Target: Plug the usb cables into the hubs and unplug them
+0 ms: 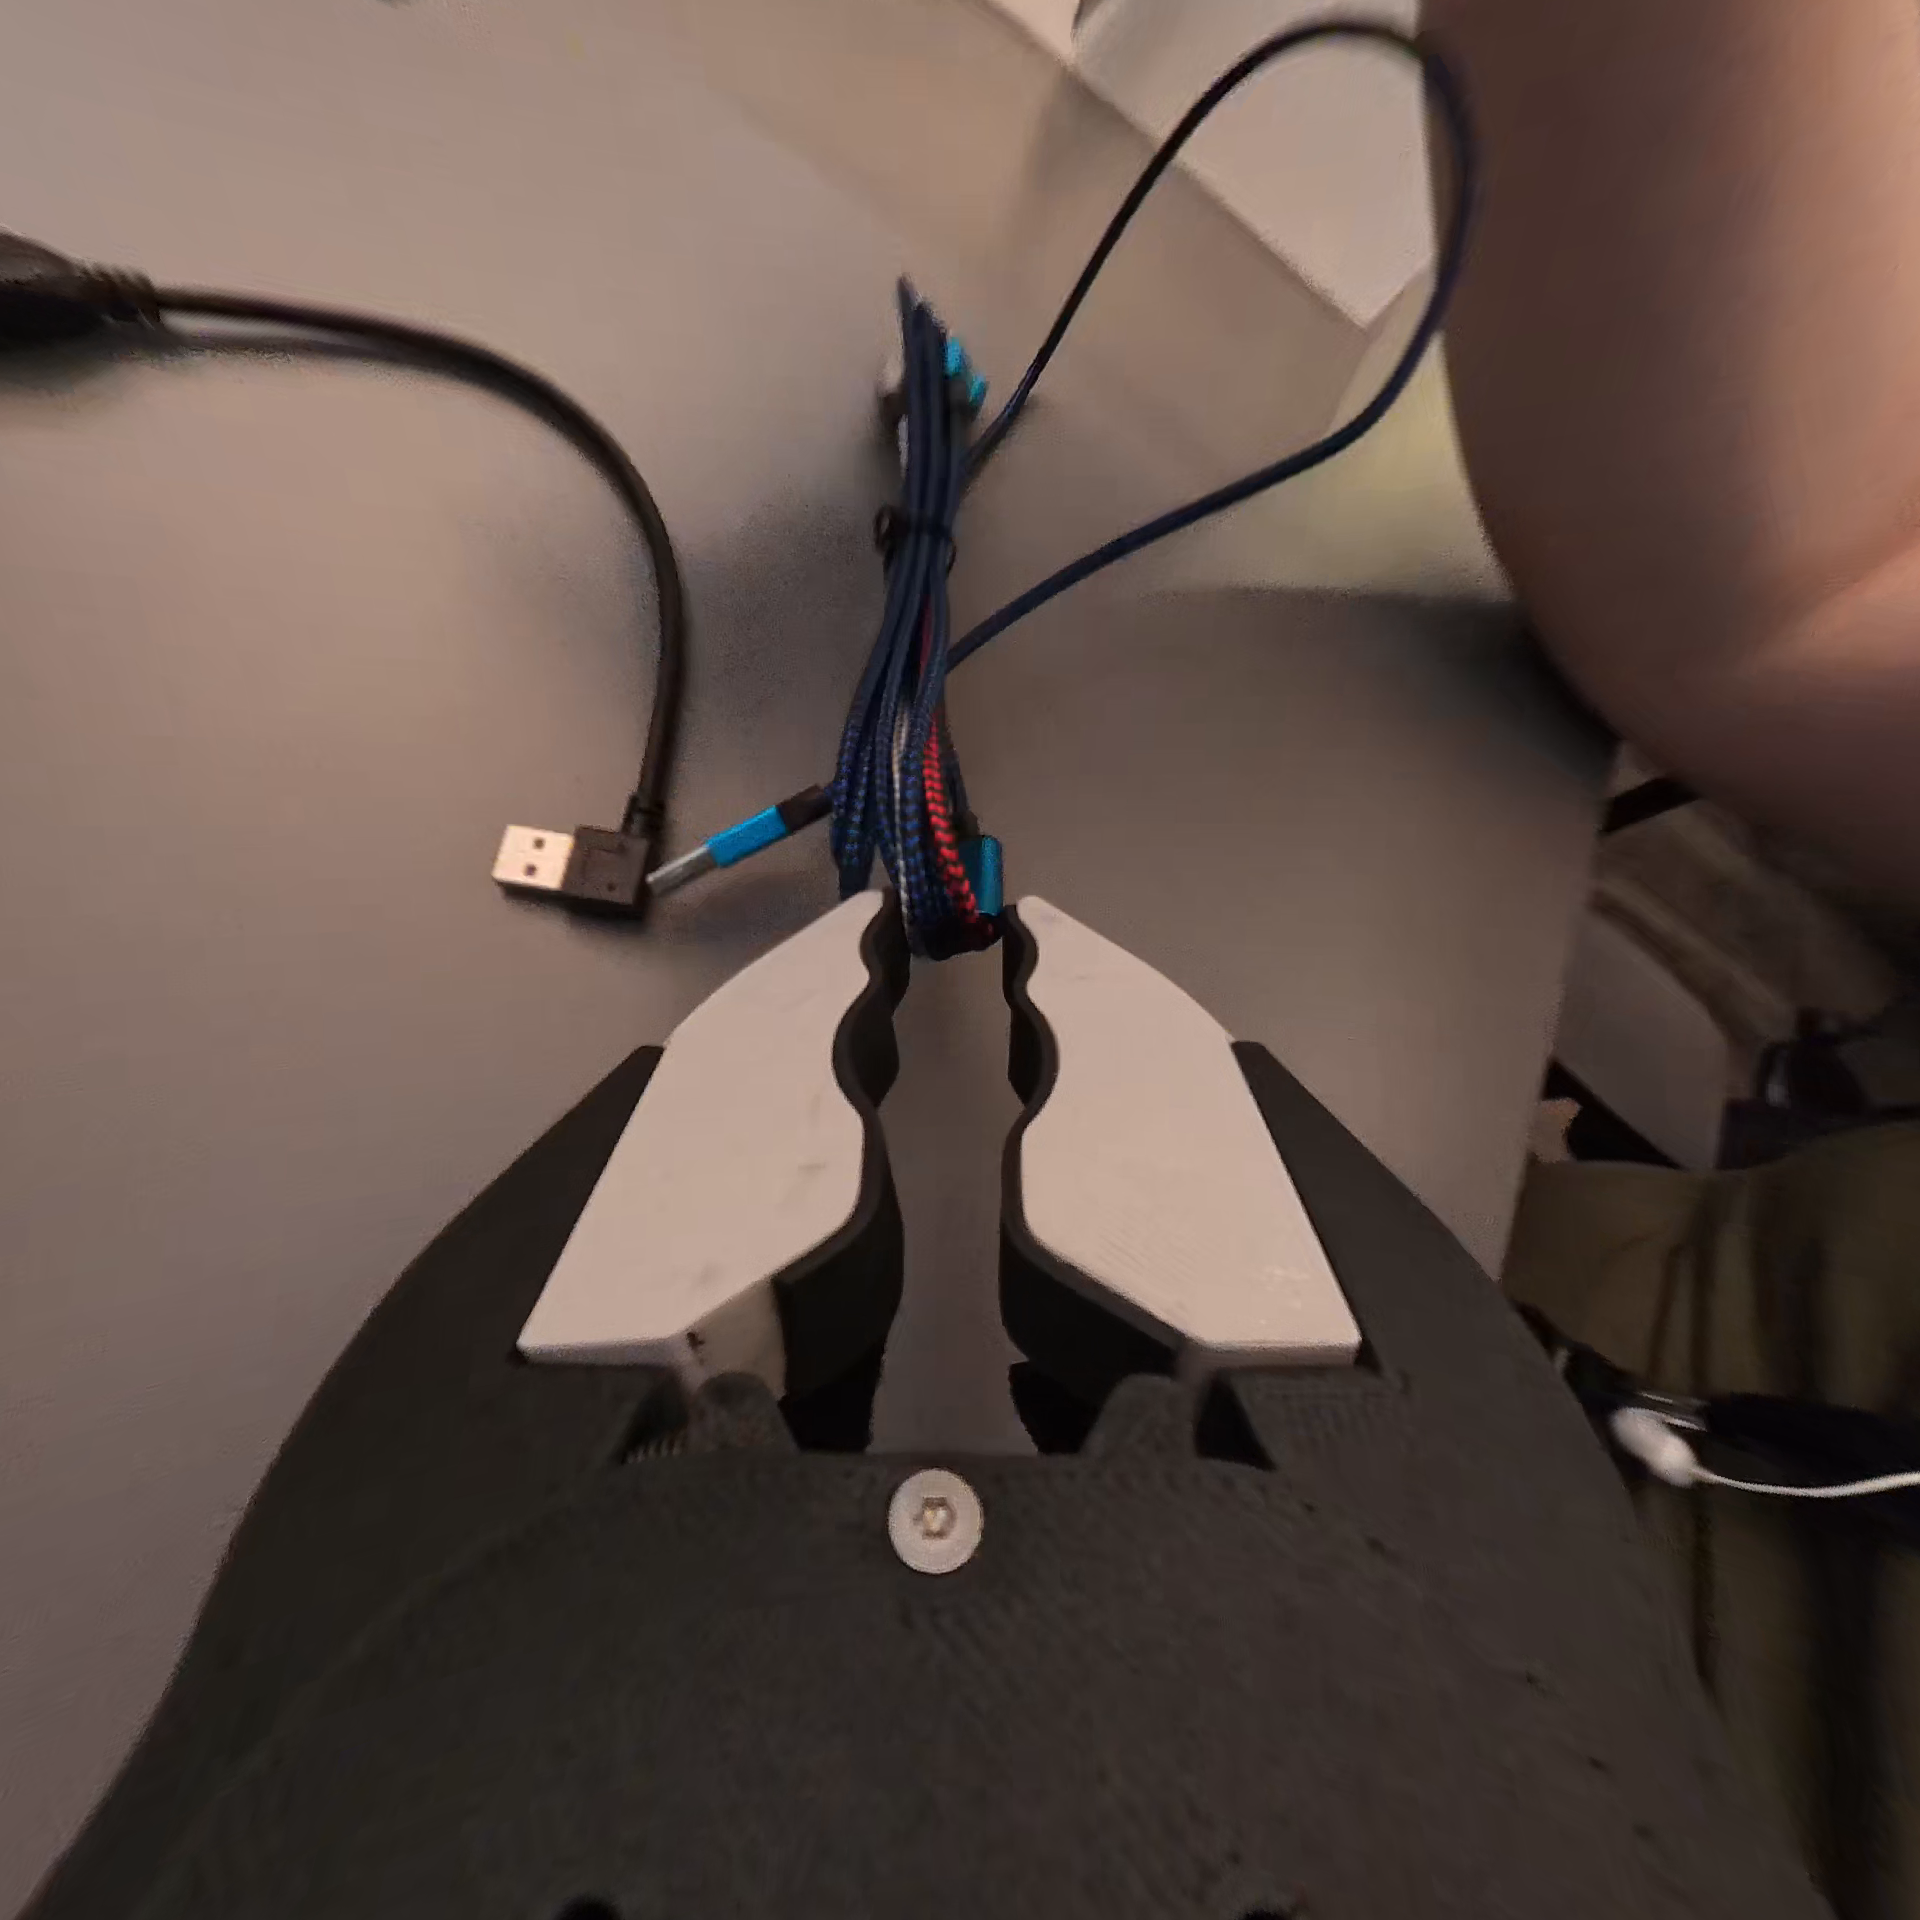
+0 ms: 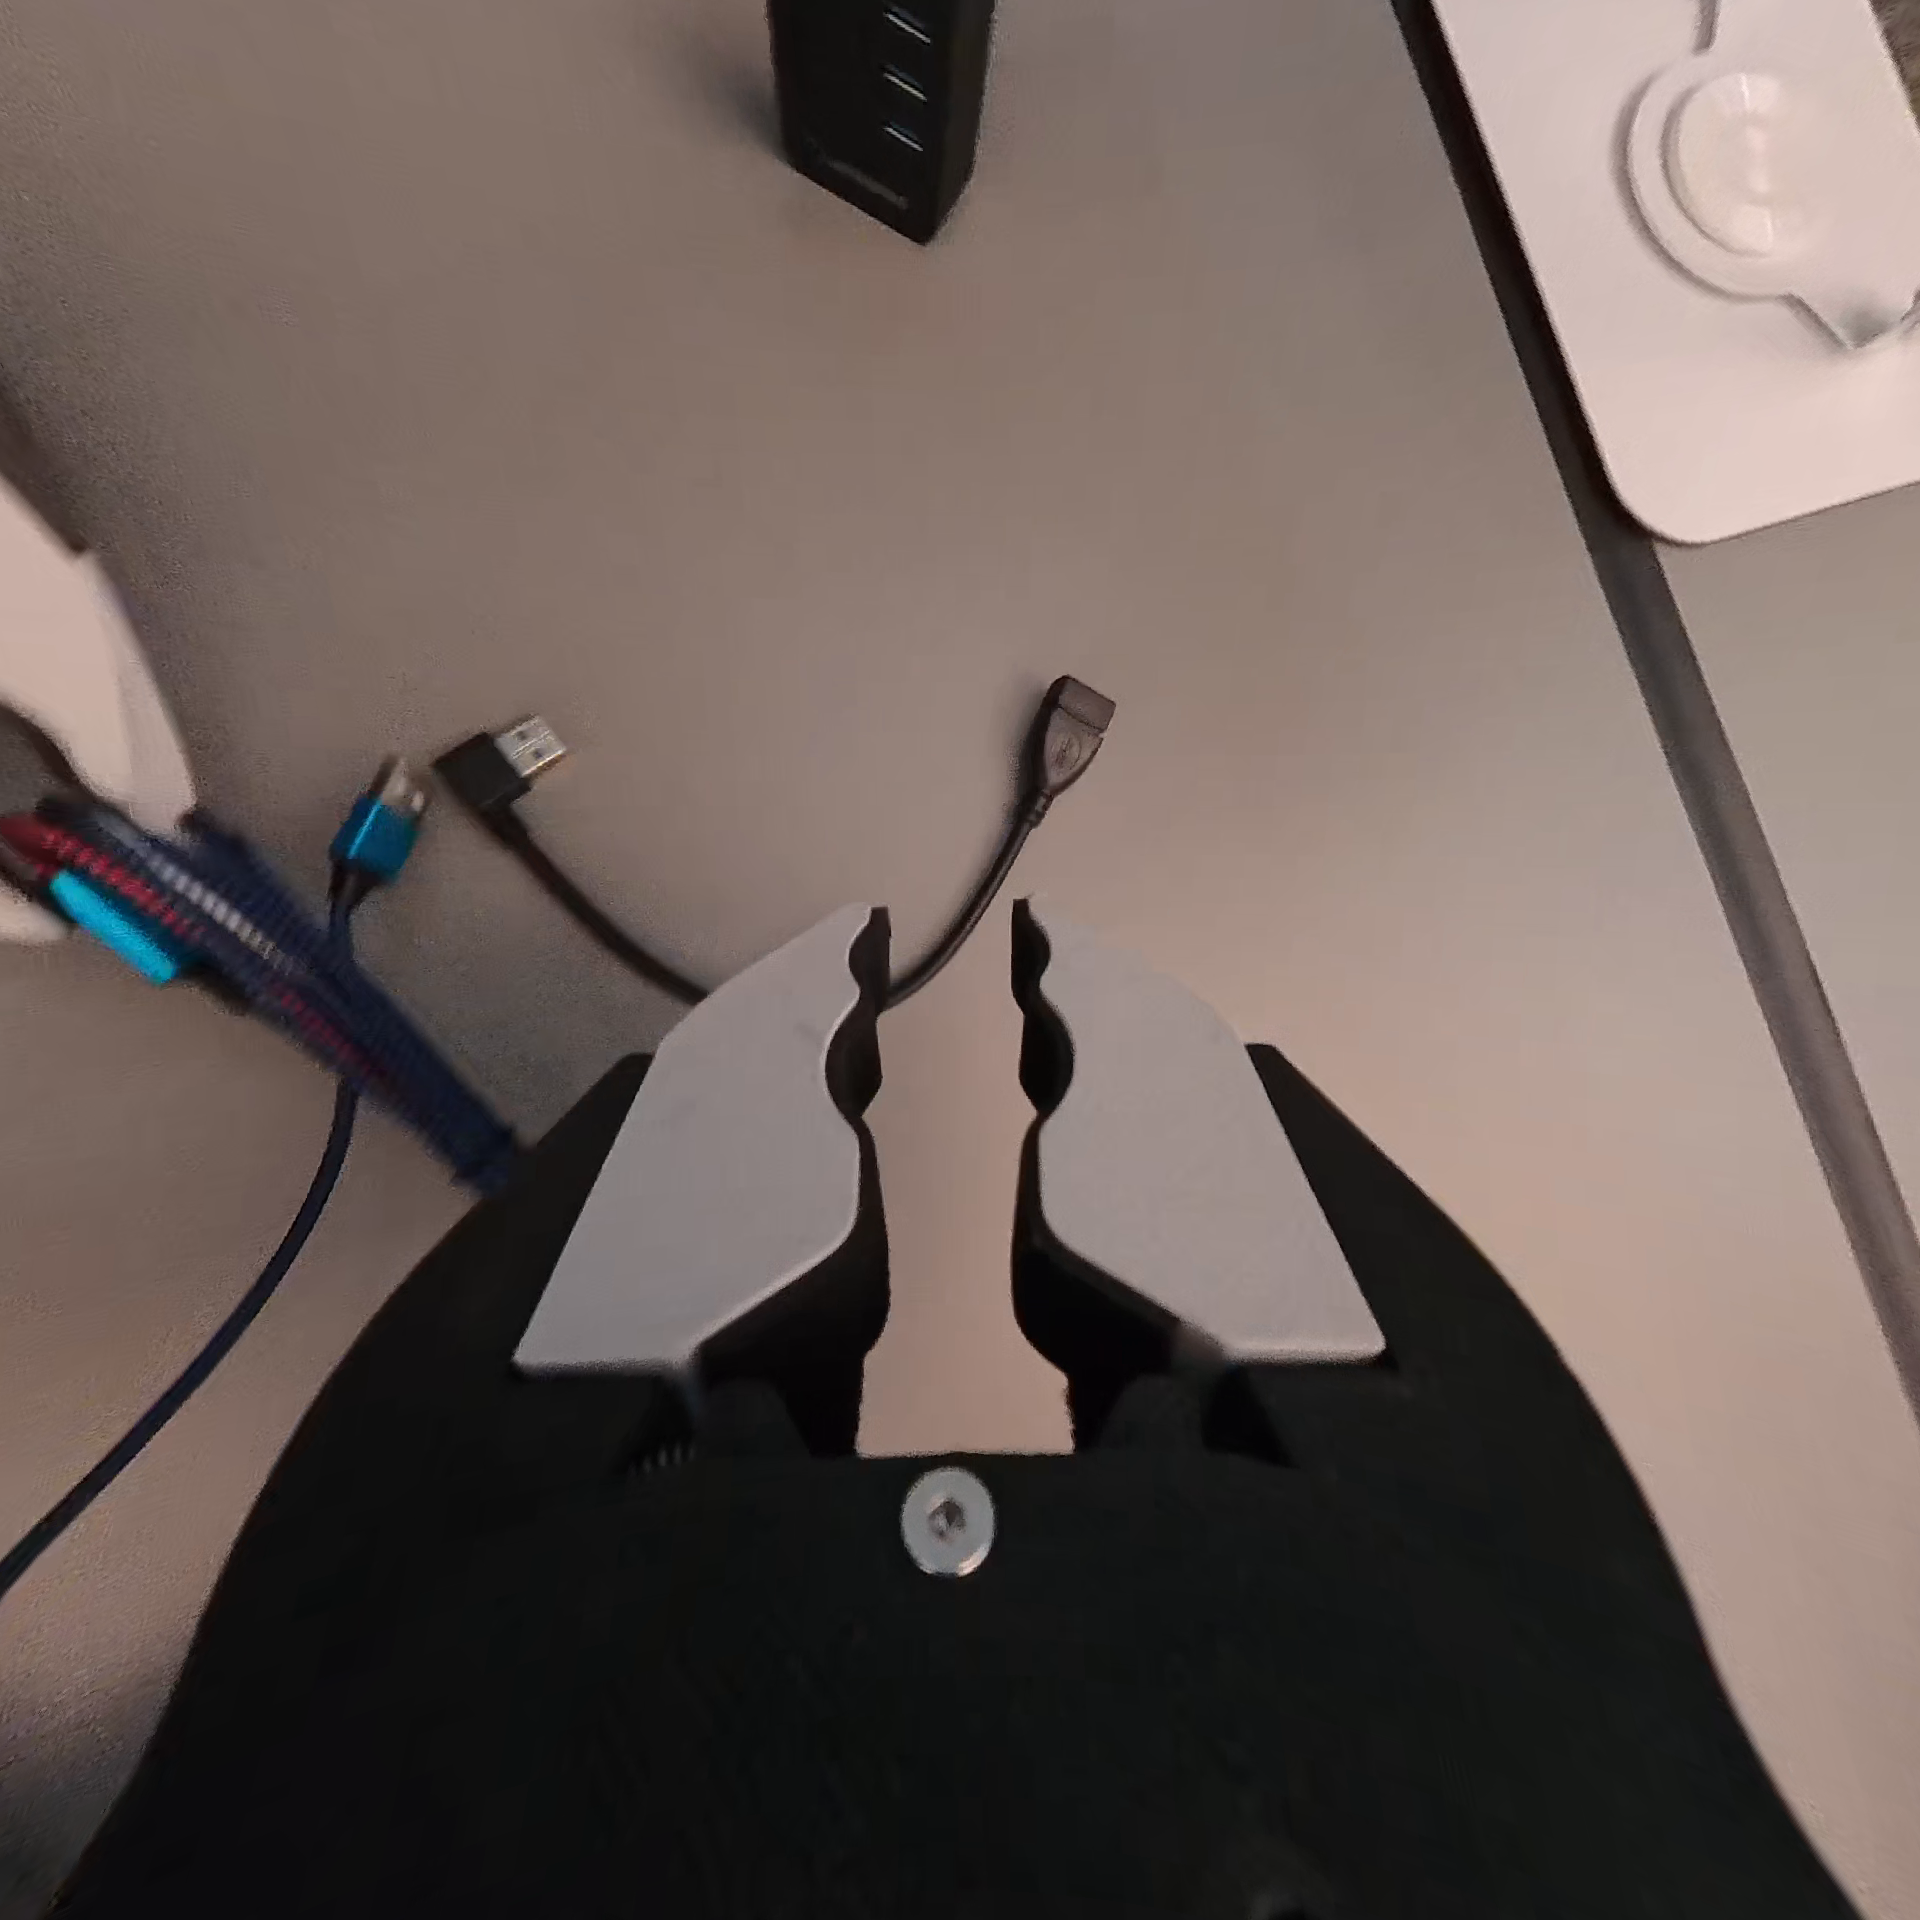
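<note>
Now left gripper [image 1: 948,914] around cable bundle [image 1: 914,727]

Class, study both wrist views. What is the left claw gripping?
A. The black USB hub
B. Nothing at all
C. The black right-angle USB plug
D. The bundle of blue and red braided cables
D: the left claw pinches the braided cable bundle at its tips, while the black right-angle plug lies loose on the table.
</note>
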Available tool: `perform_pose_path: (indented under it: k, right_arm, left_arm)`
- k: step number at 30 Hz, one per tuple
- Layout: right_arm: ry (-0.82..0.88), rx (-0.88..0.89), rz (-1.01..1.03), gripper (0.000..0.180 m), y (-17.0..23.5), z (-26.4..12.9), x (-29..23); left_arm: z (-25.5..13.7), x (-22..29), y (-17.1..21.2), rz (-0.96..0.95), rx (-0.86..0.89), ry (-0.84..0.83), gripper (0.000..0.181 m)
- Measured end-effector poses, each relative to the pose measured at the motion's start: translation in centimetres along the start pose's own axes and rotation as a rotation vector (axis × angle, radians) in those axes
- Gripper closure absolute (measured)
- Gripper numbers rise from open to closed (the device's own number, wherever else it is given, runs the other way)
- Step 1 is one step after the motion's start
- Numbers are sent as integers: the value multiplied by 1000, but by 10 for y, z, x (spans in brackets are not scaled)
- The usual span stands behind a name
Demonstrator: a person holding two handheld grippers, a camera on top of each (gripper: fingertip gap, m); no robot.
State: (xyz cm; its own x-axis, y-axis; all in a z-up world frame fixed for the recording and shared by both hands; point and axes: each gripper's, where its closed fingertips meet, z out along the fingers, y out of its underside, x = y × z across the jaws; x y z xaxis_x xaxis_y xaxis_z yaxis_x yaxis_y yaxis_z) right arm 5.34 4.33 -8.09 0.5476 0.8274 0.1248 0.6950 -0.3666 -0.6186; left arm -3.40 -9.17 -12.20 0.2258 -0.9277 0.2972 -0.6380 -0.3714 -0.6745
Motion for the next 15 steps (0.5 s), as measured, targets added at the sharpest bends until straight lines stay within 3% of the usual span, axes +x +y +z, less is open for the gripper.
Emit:
perform_pose_path:
  k: [5,11,15]
  right_arm:
    - [40,-13,86,156,5,34,15]
    - [51,11,75,156,2,32,18]
    - [53,55,24,156,-10,16,14]
  left_arm:
    - [2,-6,8,36,31,-63,151]
    - [-49,-34,-24,76,211,-148,141]
    - [-36,-71,-21,214,84,-222,140]
